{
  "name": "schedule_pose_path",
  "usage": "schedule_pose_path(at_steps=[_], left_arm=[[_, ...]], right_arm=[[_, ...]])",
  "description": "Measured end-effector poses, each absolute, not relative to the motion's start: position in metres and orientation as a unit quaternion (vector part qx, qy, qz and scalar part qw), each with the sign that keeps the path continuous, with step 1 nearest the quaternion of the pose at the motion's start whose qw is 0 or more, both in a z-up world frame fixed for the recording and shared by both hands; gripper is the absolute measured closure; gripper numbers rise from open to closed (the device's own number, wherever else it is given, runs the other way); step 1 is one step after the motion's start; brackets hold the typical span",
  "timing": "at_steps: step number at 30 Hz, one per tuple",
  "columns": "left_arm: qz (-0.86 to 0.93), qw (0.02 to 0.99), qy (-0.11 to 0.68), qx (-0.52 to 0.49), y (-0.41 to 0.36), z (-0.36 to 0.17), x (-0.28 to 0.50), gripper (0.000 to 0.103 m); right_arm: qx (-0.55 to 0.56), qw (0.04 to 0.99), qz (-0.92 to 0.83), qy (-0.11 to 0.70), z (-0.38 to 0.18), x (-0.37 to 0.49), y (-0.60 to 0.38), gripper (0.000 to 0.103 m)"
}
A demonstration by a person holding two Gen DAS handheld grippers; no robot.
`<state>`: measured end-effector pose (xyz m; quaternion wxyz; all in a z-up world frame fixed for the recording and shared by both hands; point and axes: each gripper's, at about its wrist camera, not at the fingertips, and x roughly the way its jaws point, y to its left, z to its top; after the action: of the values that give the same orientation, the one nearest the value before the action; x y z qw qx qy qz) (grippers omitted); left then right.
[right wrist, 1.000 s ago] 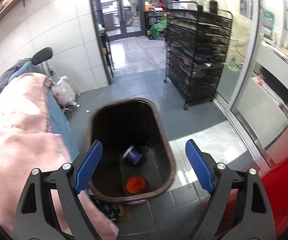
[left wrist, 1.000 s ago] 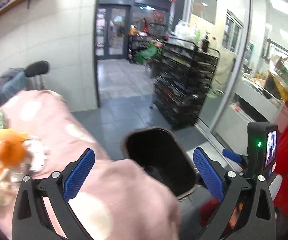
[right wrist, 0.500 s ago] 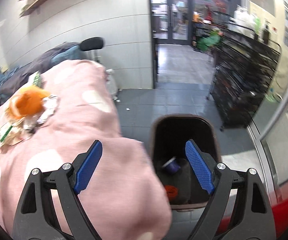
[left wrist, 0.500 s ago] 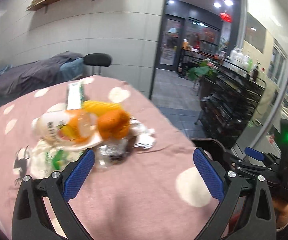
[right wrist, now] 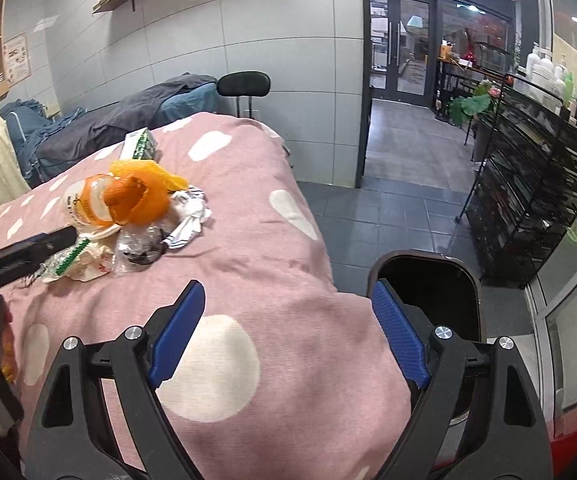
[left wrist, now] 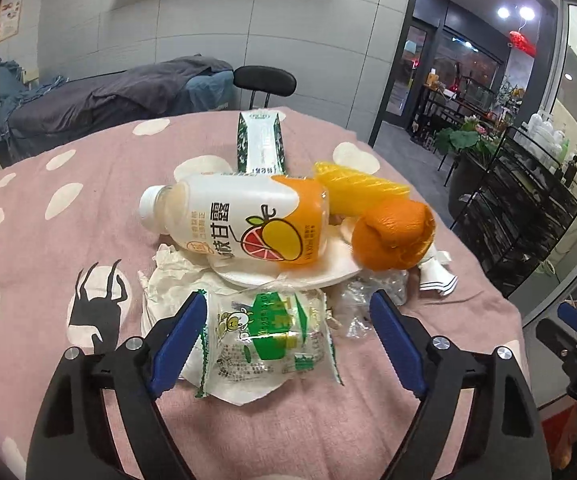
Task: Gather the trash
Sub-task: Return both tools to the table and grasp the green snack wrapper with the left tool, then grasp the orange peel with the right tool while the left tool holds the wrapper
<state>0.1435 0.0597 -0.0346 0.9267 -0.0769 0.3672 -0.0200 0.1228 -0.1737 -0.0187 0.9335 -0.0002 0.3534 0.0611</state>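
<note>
Your left gripper (left wrist: 284,336) points down at a heap of trash on the pink spotted cloth (left wrist: 88,200) covering the counter; its jaws have just been closing but stand wide, and a clear green-printed snack wrapper (left wrist: 272,336) lies between them, the left pad at its edge, not pressed by either pad. Just beyond the wrapper, a juice bottle (left wrist: 244,224) lies on its side on a paper plate (left wrist: 288,276), with orange peel (left wrist: 392,236) to the right. Your right gripper (right wrist: 284,336) hangs with jaws wide and empty over the cloth's near corner, the dark trash bin (right wrist: 436,280) on the floor beyond its right finger.
</note>
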Motion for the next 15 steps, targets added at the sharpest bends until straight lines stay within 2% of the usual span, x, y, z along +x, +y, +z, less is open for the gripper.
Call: schedule_pose_path(at_steps=[2,5,6,15], left_arm=[[-0.021,0.922,0.379,-0.081,0.063,-0.040,0.147,0.028],[-0.018,0.920,0.380,-0.095,0.067,-0.043,0.145,0.042],[-0.017,0.920,0.379,-0.101,0.070,-0.042,0.143,0.043],[-0.005,0.931,0.343,-0.128,0.084,-0.031,0.113,0.047]], right_arm=[[-0.003,0.933,0.067,0.354,-0.018,0.123,-0.168,0.019],[-0.007,0.932,0.075,0.354,-0.016,0.124,-0.160,0.019],[-0.009,0.932,0.078,0.353,-0.016,0.124,-0.157,0.019],[-0.029,0.924,0.142,0.353,-0.012,0.138,-0.113,0.019]])
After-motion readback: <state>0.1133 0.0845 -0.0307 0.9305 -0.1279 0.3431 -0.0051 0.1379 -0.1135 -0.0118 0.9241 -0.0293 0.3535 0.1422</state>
